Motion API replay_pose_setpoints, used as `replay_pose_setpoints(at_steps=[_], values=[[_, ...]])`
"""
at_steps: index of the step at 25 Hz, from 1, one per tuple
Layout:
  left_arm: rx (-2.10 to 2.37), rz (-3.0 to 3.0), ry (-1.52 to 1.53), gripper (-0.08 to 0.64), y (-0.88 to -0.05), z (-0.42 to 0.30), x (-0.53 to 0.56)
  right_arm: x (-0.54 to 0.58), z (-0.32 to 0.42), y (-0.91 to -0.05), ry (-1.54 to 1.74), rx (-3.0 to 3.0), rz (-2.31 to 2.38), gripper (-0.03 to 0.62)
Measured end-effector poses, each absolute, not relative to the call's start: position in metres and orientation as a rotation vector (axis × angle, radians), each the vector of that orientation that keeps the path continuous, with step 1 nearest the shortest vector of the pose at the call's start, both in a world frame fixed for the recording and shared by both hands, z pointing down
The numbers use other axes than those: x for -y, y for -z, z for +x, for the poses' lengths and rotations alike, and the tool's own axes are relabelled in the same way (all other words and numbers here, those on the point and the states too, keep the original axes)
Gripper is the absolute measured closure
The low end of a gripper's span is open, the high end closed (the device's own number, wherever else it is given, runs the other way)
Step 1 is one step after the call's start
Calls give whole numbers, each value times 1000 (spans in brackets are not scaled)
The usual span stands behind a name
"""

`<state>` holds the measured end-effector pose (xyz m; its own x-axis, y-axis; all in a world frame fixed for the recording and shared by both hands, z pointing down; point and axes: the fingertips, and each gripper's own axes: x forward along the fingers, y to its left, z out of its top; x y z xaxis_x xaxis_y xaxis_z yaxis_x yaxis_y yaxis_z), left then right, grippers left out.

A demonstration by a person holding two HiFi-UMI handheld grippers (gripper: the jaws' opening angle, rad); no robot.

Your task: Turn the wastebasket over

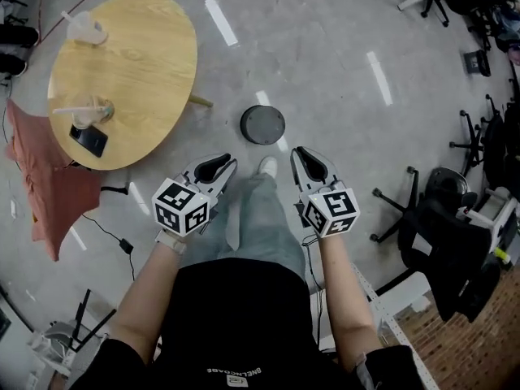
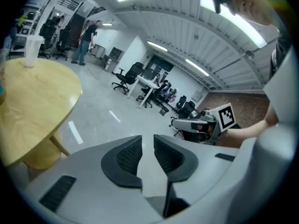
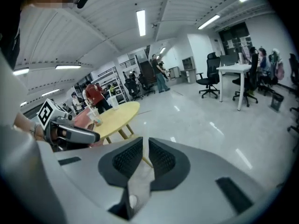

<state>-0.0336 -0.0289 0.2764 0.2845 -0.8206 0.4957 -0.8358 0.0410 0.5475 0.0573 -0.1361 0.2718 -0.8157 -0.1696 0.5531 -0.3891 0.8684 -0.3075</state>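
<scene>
Pale wood table (image 1: 138,63): round, well off to the left of my left fingers; it carries two clear cups and a dark phone (image 1: 88,140).
Red cloth (image 1: 41,177): hangs at the table's near-left edge, far outside the left fingers.
Left gripper (image 1: 226,169): I hold it low above the grey floor, pointing forward and down.
Left fingers (image 2: 128,155): the dark ribbed pads stand a small way apart. I see only bare floor in the gap, so they hold and touch nothing.
Left gripper's outlook (image 2: 148,141): the table edge is to the left of the fingertips. Office chairs and desks are far ahead of them, and my other gripper is off to their right.
Wastebasket (image 1: 262,125): dark grey and round, standing on the floor ahead of both pairs of fingertips and between their two lines. It is near them, but neither pair touches it.
Shoe (image 1: 267,166): my own foot, on the floor between the two grippers and just short of the wastebasket.
Right gripper (image 1: 301,157): level with the left one, also pointing forward and down.
Right fingers (image 3: 161,160): parted by a slimmer gap than the left pair, with floor showing through, so they are empty.
Right gripper's outlook (image 3: 145,143): the wood table is beyond the fingertips and slightly to their left.
Black office chair (image 1: 422,193): well to the right of the right fingers.
</scene>
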Motion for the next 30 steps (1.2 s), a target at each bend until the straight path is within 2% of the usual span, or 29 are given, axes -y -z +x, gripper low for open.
replay_pose_setpoints(at_steps=[2,6,10,24,30], values=[[1508,1687,-21,450,-310,-34,39,154,55,-306,-574,2474,372,552],[1492,1560,15,406,-381,-38,55,181,51,-379,-580,2394,323,522],[1456,1465,2,380,-460,-37,60,200,51,-465,-610,2306,288,461],[1318,1328,-16,305,-695,-38,78,226,43,-708,-648,2074,148,341],[1315,1323,-28,302,-755,-44,98,240,44,-763,-733,2027,136,334]])
